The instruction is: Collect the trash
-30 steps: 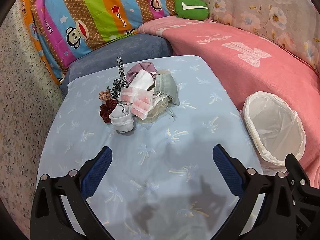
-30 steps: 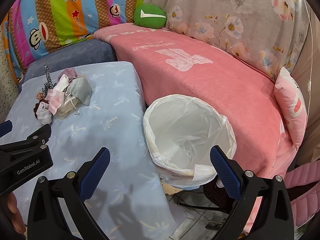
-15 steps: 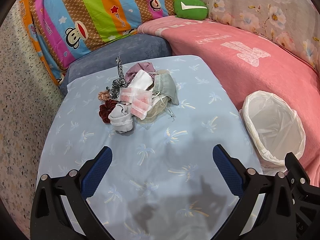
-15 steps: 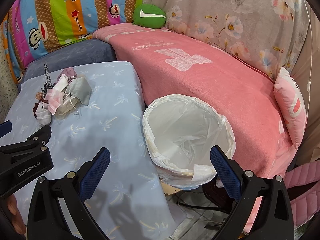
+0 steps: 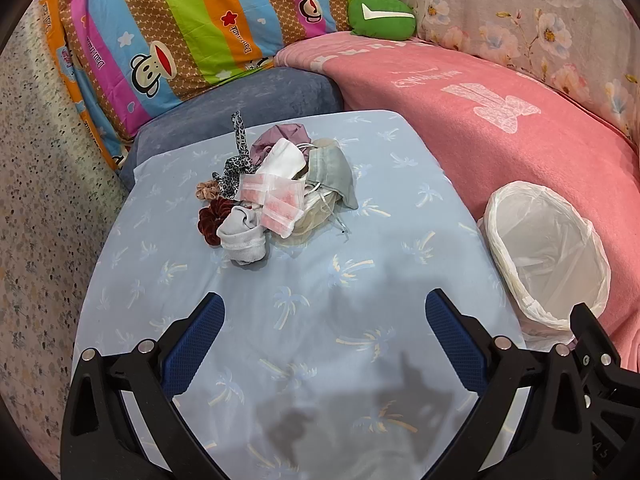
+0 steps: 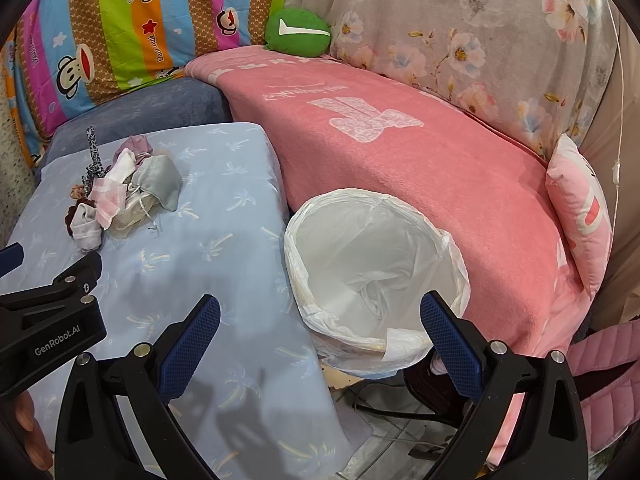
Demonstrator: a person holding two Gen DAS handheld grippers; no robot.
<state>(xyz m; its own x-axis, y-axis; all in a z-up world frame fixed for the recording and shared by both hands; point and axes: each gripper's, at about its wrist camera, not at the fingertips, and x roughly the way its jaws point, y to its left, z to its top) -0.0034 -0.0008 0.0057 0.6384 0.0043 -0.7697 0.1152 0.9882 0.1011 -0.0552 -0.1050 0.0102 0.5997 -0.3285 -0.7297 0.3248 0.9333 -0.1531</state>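
A heap of used face masks, socks and hair ties (image 5: 276, 192) (image 6: 124, 196) lies on a light blue palm-print table cover (image 5: 320, 280) (image 6: 224, 240). In it a pink mask (image 5: 276, 200) lies on top and a grey mask (image 5: 332, 176) on the right. A bin lined with a white bag (image 5: 544, 252) (image 6: 372, 268) stands off the table's right edge. My left gripper (image 5: 320, 328) hovers open over the table's near half, short of the heap. My right gripper (image 6: 320, 328) is open, above the bin's near rim and the table edge. Both hold nothing.
A pink blanket (image 5: 480, 120) (image 6: 400, 152) covers the sofa behind the bin. Behind the table sit a grey-blue cushion (image 5: 248, 96), a striped monkey-print pillow (image 5: 192, 20) and a green cushion (image 5: 380, 14). Speckled wall (image 5: 36, 200) on the left. Floor with cables (image 6: 384, 420) under the bin.
Both views shift only slightly; the heap and the bin sit a touch lower in view. Both grippers stay open and nothing has been taken hold of.
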